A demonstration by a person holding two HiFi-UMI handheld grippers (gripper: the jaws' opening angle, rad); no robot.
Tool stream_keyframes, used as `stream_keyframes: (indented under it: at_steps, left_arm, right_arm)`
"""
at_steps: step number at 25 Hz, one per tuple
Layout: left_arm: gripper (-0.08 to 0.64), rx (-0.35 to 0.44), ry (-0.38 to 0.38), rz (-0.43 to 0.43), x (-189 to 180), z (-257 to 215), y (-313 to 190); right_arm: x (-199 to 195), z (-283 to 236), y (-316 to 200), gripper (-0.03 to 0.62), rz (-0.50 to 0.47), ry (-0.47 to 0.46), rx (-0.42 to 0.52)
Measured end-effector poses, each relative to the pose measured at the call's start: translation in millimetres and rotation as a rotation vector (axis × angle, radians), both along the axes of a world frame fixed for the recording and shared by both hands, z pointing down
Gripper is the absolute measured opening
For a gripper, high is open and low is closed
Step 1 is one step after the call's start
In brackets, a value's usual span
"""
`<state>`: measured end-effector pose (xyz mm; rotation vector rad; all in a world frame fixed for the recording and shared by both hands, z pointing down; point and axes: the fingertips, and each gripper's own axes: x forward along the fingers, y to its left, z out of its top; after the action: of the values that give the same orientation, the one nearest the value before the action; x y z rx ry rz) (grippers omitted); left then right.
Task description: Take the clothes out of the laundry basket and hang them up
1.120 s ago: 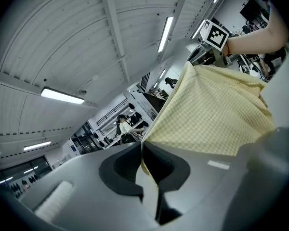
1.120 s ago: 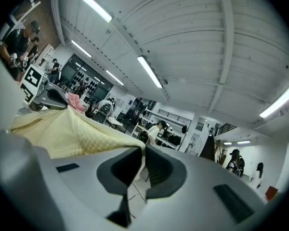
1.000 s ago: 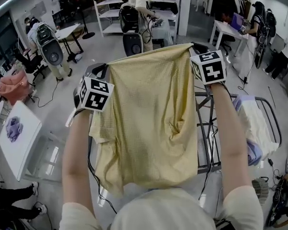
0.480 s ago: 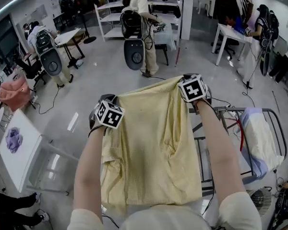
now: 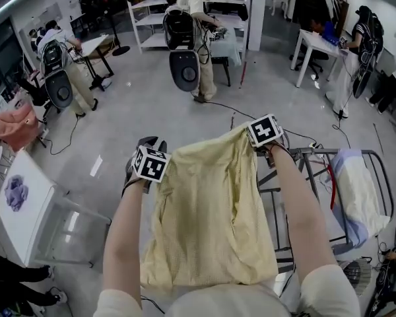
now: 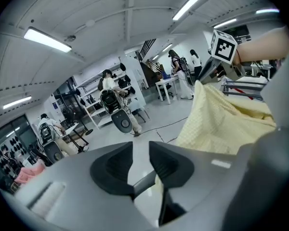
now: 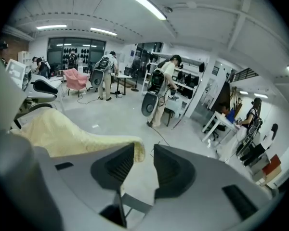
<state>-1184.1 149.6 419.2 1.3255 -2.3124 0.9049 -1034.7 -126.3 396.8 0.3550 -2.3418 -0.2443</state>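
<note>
The yellow garment [image 5: 211, 223] is hanging spread between both grippers, its top corners at their tips and its body falling toward the person, alongside the near end of the drying rack [image 5: 300, 177]. Whether any bar is carrying it cannot be told.

The left gripper [image 6: 140, 150] is standing slightly parted, its fingers [image 6: 168, 165] having just been opening. Floor is showing through the gap, and cloth is lying only low beside one finger, unclamped. The right gripper [image 7: 144, 153] is standing wider, likewise just opening, with the hem touching one finger's outer tip and nothing pinched.

Risk: the garment is losing both holds together. If no bar is bearing it, it is heading for the floor [image 5: 112, 137], and the left corner, over bare floor, is most exposed. A hem catching on a finger could also drag it clear of the rack.
</note>
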Motion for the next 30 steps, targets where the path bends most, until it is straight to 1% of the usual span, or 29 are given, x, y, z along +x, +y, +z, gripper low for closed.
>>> stream_keyframes:
  at_steps: [1, 2, 5, 7, 9, 10, 12, 16, 17, 18, 21, 25, 30]
  left_arm:
    - [0.132, 0.010, 0.021, 0.009, 4, 0, 0]
    - [0.166, 0.022, 0.045, 0.017, 9, -1, 1]
    - [0.189, 0.073, 0.095, 0.025, 23, -8, 4]
    - [0.195, 0.111, 0.109, 0.027, 35, -18, 8]
    - [0.196, 0.142, 0.123, 0.031, 50, -29, 13]
    - [0.191, 0.158, 0.133, 0.035, 59, -33, 16]
    - [0.158, 0.196, 0.152, 0.041, 78, -41, 25]
    - [0.069, 0.286, 0.174, 0.031, 122, -55, 49]
    - [0.053, 0.303, 0.175, 0.028, 134, -58, 56]
    - [0.036, 0.316, 0.173, 0.026, 146, -62, 62]
    - [0.012, 0.346, 0.174, 0.035, 184, -68, 75]
    - [0.011, 0.408, 0.201, 0.079, 246, -67, 99]
    - [0.011, 0.464, 0.214, 0.107, 325, -79, 140]
  right_arm:
    - [4, 5, 2, 0.138, 0.005, 0.012, -0.025]
    - [9, 9, 4, 0.152, 0.007, 0.023, -0.047]
    - [22, 15, 13, 0.201, -0.017, 0.040, -0.078]
    - [35, 13, 18, 0.204, -0.012, 0.019, -0.079]
    - [48, 6, 24, 0.192, 0.003, -0.034, -0.084]
    - [55, 1, 28, 0.190, 0.009, -0.064, -0.089]
    - [71, -10, 40, 0.164, 0.021, -0.133, -0.088]
    - [110, -37, 77, 0.077, 0.031, -0.285, -0.088]
    - [121, -44, 88, 0.047, 0.028, -0.317, -0.091]
    - [133, -51, 98, 0.044, 0.026, -0.346, -0.092]
    - [168, -70, 126, 0.002, 0.020, -0.424, -0.076]
    - [221, -82, 171, 0.002, -0.008, -0.509, -0.064]
    - [293, -100, 239, 0.002, -0.062, -0.568, -0.035]
